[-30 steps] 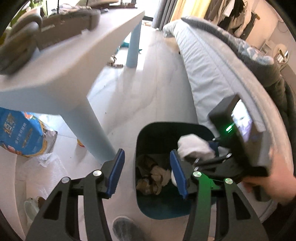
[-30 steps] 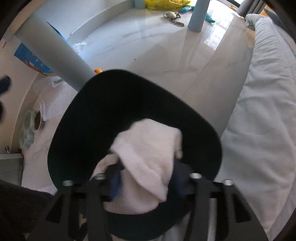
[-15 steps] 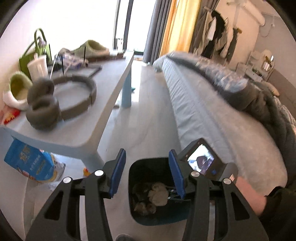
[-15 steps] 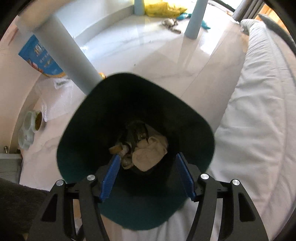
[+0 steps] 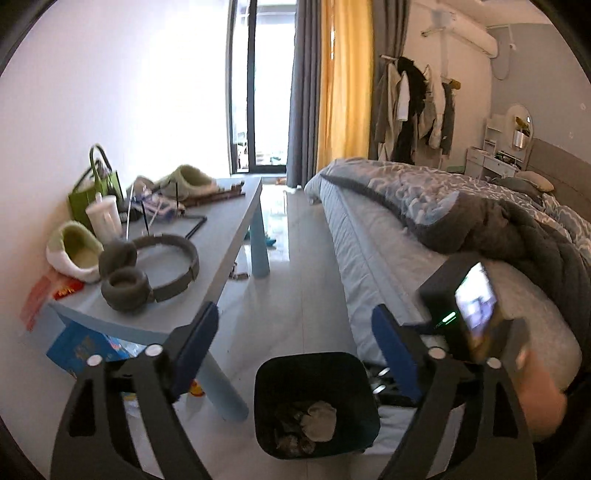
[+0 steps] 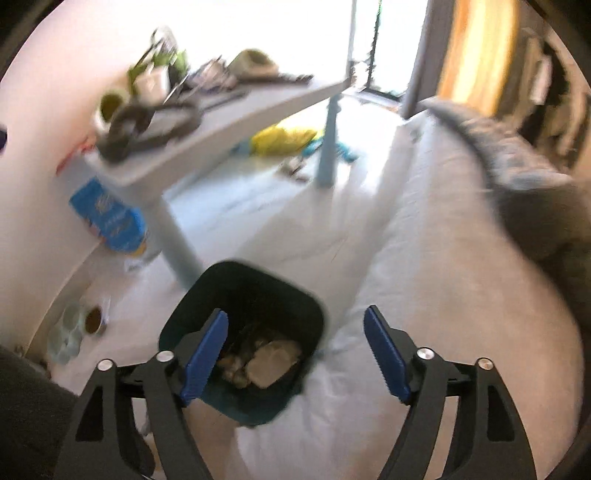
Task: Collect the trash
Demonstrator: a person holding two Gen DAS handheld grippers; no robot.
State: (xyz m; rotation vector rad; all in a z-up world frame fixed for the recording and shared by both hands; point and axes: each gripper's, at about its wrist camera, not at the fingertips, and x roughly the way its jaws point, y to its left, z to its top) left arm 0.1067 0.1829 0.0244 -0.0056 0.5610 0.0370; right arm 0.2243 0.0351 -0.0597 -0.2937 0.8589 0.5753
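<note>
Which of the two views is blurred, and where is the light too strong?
Right wrist view: motion-blurred all over, table and bin smeared; window washed out. Left wrist view: sharp, with glare at the window; only the hand is smeared.

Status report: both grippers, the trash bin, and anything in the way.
Left gripper and right gripper empty, jaws opening. Trash bin on the floor between table and bed, crumpled tissue inside. Nothing blocking.
</note>
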